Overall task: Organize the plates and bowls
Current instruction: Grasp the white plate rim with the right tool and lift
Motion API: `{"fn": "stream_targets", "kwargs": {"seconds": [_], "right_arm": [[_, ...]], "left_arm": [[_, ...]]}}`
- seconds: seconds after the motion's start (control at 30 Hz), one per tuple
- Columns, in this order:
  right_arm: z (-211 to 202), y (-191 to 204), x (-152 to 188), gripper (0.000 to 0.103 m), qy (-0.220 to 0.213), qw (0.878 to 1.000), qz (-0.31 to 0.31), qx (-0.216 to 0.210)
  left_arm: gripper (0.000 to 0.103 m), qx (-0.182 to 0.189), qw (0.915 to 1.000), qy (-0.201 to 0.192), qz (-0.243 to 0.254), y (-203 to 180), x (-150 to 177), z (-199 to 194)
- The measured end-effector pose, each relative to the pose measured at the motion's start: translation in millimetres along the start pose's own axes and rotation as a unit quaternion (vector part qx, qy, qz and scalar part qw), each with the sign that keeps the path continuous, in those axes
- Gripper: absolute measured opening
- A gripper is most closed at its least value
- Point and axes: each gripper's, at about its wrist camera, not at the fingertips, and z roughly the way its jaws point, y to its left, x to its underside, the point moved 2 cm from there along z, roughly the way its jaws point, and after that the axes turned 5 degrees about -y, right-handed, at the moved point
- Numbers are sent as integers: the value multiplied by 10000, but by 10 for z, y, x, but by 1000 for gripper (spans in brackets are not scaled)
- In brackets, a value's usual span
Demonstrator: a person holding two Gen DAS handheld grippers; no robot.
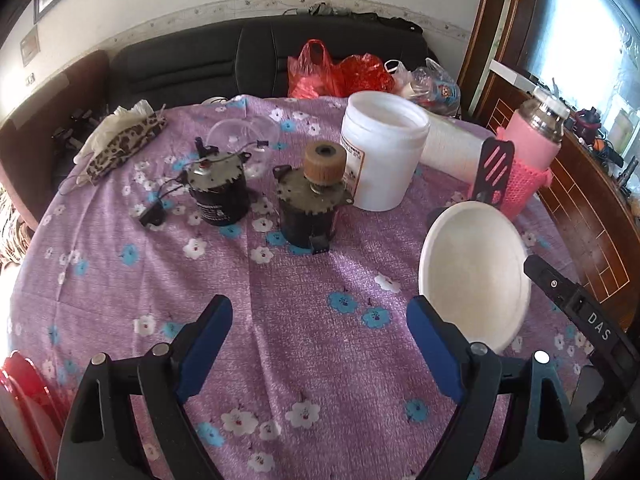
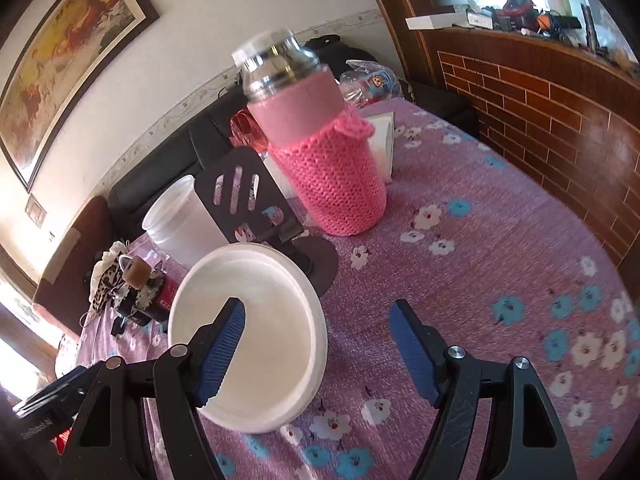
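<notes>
- A white bowl (image 2: pixel 256 332) sits on a round table under a purple flowered cloth (image 2: pixel 500 264), near the table's near right side.
- The right gripper (image 2: pixel 318 340) hangs over it with jaws apart and nothing clamped; its left finger is over the bowl's hollow and its right finger over bare cloth just beside the rim.
- The left gripper (image 1: pixel 320 344) is open and empty over bare cloth, with the bowl just to its right.
- To take the bowl well, the right jaws should probably straddle one rim wall and close gently, since the bowl looks light and may tip or slide.
- Behind the bowl stand a dark slotted stand (image 2: pixel 244 200), a pink knitted flask (image 2: pixel 320 160) and a white tub (image 1: pixel 384 152).
- Two small motors (image 1: pixel 264 196) sit mid-table; a dark sofa (image 1: pixel 192 60) lies beyond.
</notes>
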Motion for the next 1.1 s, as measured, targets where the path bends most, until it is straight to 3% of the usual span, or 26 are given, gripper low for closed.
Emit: {"fn": "stream_targets", "kwargs": {"seconds": [0.17,0.3,0.33,0.53,0.67,0.83,1.1], "right_arm": [[95,21,65,78,-72,9999,-79,-62],[141,21,77,77,-21,9999,-126,-102],[161,5,79,75,11,9999,-93,-124],[290,-42,128,52,227,9996,-5,-160],[368,-36,177,45,377,9991,19,-213],[405,-12,225,22,476,9985,21,-283],[411,-60,219,17,597,9963,226,-570]], "left_arm": [[85,70,9999,-12,148,-112,-1,176],[63,274,9994,119,171,-186,-35,351],[62,331,9992,175,142,-197,-36,399],[58,360,9987,212,275,-340,-8,576],[58,428,9986,192,257,-375,-25,604],[58,363,9989,201,205,-360,-44,643],[58,318,9992,219,-115,-207,-42,673]]}}
